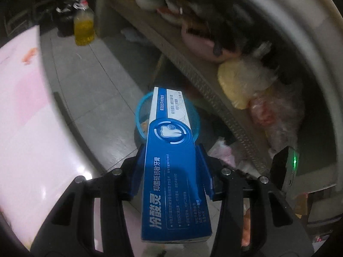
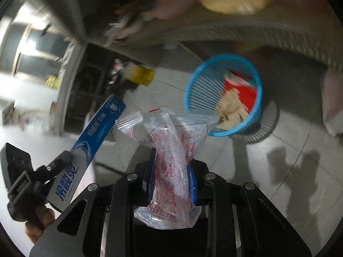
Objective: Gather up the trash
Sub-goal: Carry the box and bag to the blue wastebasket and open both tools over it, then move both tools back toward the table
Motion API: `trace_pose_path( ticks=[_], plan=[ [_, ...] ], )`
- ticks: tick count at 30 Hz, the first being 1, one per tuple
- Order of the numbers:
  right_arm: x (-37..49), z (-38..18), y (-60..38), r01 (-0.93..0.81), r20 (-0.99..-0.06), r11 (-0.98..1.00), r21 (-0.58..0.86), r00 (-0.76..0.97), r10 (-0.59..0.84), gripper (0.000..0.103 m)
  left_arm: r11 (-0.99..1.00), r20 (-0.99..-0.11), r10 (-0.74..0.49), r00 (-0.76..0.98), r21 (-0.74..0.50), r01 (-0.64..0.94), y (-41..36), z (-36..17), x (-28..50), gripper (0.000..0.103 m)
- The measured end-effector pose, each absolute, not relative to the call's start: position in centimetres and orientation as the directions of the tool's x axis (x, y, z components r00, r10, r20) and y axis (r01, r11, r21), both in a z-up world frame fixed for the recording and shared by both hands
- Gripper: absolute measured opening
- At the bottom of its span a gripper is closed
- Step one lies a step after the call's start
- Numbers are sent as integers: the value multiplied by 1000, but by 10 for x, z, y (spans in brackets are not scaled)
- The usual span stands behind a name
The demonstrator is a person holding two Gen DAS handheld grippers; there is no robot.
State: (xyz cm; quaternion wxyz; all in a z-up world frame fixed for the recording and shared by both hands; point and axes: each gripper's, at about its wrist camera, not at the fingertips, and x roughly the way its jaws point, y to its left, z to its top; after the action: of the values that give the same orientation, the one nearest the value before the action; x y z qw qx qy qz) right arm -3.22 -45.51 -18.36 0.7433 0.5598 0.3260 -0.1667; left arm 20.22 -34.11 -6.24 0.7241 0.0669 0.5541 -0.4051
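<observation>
**Trash in both grippers above blue bin**

Toothpaste box (image 1: 171,160), blue and white, sits clamped between the blue pads of the left gripper (image 1: 170,150), its far end reaching out over the blue slatted wastebasket (image 2: 223,94) on the grey tiled floor (image 1: 90,81). The right gripper (image 2: 171,165) is closed on a crumpled clear plastic wrapper (image 2: 171,141) with red print, its jaws narrowed tight around the film, the wrapper's top just touching the basket's near rim in the right wrist view. The basket, tilted in that view, already holds a red packet (image 2: 242,92) and crumpled brown paper (image 2: 231,107). In the same view the left gripper appears at the near left with the box slanting up and to the right, a hand (image 2: 36,224) below it. A bottle of yellow liquid (image 1: 84,26) stands on the far floor, left of a shelf unit (image 1: 193,70) crowded with bags and bowls, all blurred
</observation>
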Motion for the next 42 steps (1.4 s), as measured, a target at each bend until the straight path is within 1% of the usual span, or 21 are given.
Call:
trace_pose_path(
  ticks=[3, 5, 7, 10, 11, 13, 16, 19, 24, 29, 33, 35, 37, 39, 42],
  plan=[
    [-19, -225, -474, 651, -689, 236, 721, 709, 149, 25, 670, -890, -452, 59, -295, 681, -383, -91, 210, 45],
    [-6, -255, -487, 678, -702, 182, 712, 691, 172, 25, 680, -907, -419, 46, -280, 677, -405, -110, 218, 45],
    [5, -272, -497, 685, -701, 149, 713, 691, 177, 26, 692, -920, -392, 25, -277, 666, -427, -130, 227, 45],
    [28, -295, -518, 711, -718, 106, 695, 680, 150, 34, 694, -926, -376, 23, -265, 669, -453, -150, 241, 47],
    [34, -301, -524, 710, -716, 99, 697, 683, 147, 49, 692, -925, -379, 15, -273, 668, -458, -155, 244, 48],
    [49, -323, -539, 723, -728, 96, 684, 671, 138, 60, 709, -925, -380, 18, -279, 648, -468, -163, 253, 61],
    [62, -353, -552, 756, -761, 96, 647, 634, 138, 63, 720, -912, -409, 23, -307, 623, -457, -161, 258, 66],
    [63, -366, -553, 790, -798, 117, 602, 592, 112, 63, 712, -905, -425, 18, -322, 624, -451, -154, 259, 66],
    [52, -353, -548, 797, -811, 157, 583, 582, 56, 65, 700, -882, -465, 78, -312, 642, -428, -125, 257, 67],
    [35, -324, -538, 808, -823, 208, 551, 568, -28, 65, 691, -862, -491, 126, -297, 659, -404, -97, 246, 67],
    [11, -291, -509, 795, -813, 288, 534, 576, -83, 65, 666, -824, -542, 167, -299, 683, -367, -62, 228, 67],
    [0, -269, -483, 785, -810, 357, 506, 574, -116, 65, 652, -757, -606, 243, -298, 698, -335, -38, 216, 67],
    [-6, -251, -463, 774, -810, 411, 482, 572, -127, 69, 632, -696, -649, 306, -269, 727, -306, -19, 201, 74],
    [-16, -229, -438, 759, -807, 468, 454, 572, -145, 72, 640, -660, -651, 375, -212, 738, -277, -6, 185, 74],
    [-27, -198, -412, 730, -802, 545, 413, 575, -162, 76, 649, -637, -638, 433, -141, 748, -237, 8, 163, 75]
  ],
)
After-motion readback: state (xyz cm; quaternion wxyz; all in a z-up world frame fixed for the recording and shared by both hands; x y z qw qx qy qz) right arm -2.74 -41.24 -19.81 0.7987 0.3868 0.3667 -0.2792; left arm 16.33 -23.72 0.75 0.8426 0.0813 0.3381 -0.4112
